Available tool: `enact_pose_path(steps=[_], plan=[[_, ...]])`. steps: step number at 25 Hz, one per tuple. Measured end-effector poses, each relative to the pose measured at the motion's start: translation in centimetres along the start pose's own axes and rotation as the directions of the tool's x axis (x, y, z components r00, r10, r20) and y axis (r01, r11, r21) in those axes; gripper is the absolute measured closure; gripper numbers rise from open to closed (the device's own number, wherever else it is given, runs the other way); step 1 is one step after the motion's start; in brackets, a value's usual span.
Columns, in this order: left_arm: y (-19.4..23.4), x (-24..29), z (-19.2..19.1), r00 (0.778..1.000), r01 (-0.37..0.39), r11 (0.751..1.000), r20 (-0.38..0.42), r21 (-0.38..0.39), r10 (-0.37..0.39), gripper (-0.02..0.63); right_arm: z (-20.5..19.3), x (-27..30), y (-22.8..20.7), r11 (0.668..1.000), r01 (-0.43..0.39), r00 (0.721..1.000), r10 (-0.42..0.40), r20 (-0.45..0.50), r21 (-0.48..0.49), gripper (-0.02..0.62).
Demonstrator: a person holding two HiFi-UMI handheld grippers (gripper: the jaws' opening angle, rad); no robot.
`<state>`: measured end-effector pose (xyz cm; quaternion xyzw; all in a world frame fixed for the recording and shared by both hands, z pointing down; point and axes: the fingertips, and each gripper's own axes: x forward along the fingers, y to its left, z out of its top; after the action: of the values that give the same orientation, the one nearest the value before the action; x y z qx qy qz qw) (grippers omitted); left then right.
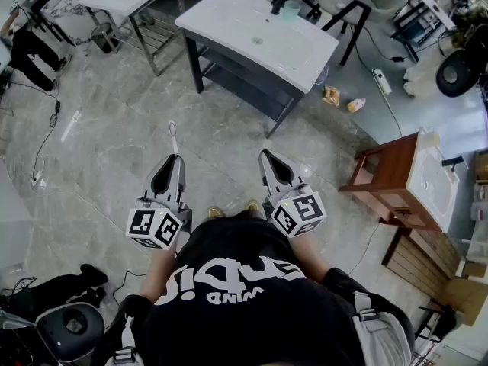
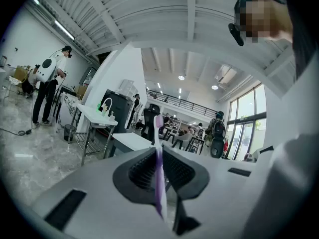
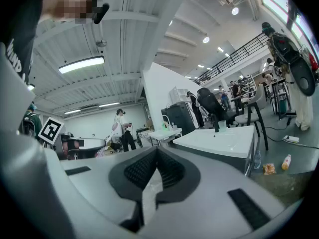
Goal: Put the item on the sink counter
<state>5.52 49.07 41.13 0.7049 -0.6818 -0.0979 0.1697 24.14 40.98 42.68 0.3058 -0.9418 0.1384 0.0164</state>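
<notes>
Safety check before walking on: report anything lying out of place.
A small bottle on its side and a crumpled packet lie loose on the floor, just right of the sink counter. They look dropped, perhaps a trip hazard.

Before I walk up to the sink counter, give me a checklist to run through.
1. Toothbrush clamped in left hand-held gripper: ok, jaws pressed on its handle.
2. Brush head pointing forward, past the jaws: ok.
3. Right hand-held gripper free: ok, jaws together, nothing between.
4. Bare spot on sink counter: ok, near edge is bare; cup stands at far edge.
5. Counter within reach: not ok, it stands ahead across the floor.
</notes>
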Motion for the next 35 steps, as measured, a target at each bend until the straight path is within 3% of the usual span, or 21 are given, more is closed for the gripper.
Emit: enact_pose_path(steps=[11, 19, 35], plan=[[2.0, 0.1, 0.1, 0.999, 0.03, 0.999, -0.019, 0.01, -0.03, 0.552, -0.3, 2.2, 2.1, 1.0, -0.02, 1.0, 0.02, 0.02, 0.014, 0.577], [4.2, -0.4, -0.4, 0.998, 0.054, 0.999, -0.039, 0.009, -0.053, 0.552, -2.1, 2.6, 3.7, 1.0, 0.021, 1.0, -0.021, 0.017, -0.005, 0.577], [6.5, 3.3, 0.1, 0.997, 0.075, 0.997, -0.023, -0.014, -0.076, 0.552, -1.7, 6.9, 2.3, 0.999, 0.025, 1.0, -0.024, 0.015, -0.032, 0.577]])
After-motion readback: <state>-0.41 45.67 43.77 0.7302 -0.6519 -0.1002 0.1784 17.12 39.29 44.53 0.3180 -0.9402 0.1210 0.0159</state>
